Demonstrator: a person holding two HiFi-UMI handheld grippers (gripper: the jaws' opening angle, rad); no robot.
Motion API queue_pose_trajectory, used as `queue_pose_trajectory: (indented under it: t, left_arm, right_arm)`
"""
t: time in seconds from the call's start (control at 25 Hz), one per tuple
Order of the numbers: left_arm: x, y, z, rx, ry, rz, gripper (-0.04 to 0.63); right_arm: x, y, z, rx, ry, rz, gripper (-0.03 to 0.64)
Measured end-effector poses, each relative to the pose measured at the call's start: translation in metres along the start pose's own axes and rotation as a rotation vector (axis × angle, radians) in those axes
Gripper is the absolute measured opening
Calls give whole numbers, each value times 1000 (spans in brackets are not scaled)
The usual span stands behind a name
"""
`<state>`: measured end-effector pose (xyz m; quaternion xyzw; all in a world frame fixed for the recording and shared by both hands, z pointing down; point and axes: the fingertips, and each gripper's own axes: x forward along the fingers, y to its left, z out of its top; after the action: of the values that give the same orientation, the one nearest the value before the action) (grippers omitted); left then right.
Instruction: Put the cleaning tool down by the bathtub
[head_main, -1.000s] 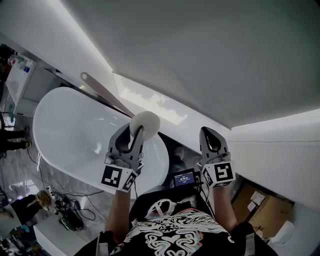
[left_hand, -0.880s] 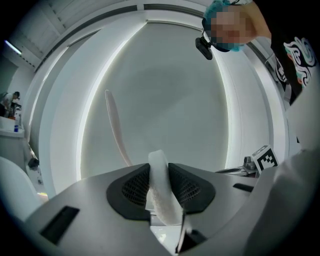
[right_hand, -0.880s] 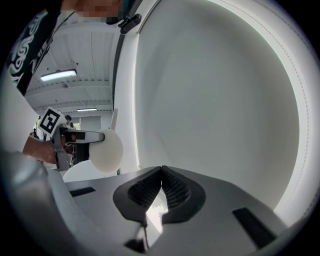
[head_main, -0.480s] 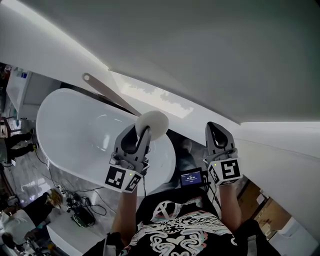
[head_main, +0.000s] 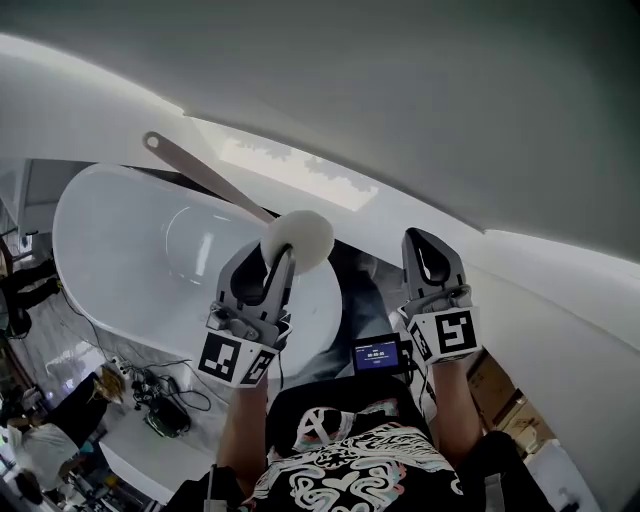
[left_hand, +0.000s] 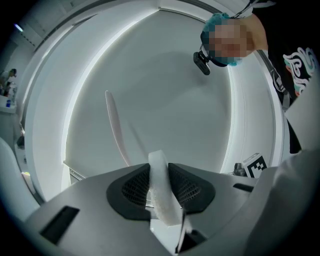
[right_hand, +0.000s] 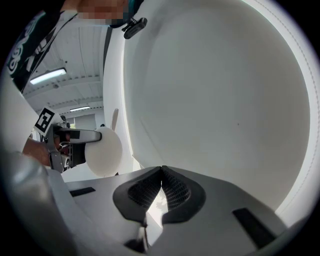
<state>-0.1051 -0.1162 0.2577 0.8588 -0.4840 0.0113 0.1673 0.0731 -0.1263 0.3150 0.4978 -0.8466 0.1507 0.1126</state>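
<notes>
There is one bathtub (head_main: 110, 250), one cleaning tool (head_main: 225, 189) and two grippers, and one small lit screen (head_main: 377, 355) sits between the person's forearms. The tool is a long handle ending in a round white pad (head_main: 300, 240). It is off the ground, held by the left gripper (head_main: 275, 262), whose jaws are clenched on the edge of the pad. From there the handle runs toward ten o'clock across the tub's far rim. The tub lies at about nine to ten o'clock of that gripper.

Both forearms reach forward side by side and both grippers point toward twelve o'clock. The right gripper (head_main: 428, 250) is at three o'clock of the left. Its jaws are pressed together with nothing between them.
</notes>
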Motion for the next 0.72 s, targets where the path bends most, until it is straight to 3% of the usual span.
queue_pose_trajectory:
  t: [0.72]
  left_arm:
    - [42,32,-85,-50,9,23,117]
  right_arm:
    - [36,-37,-88,-55,41,-17,26]
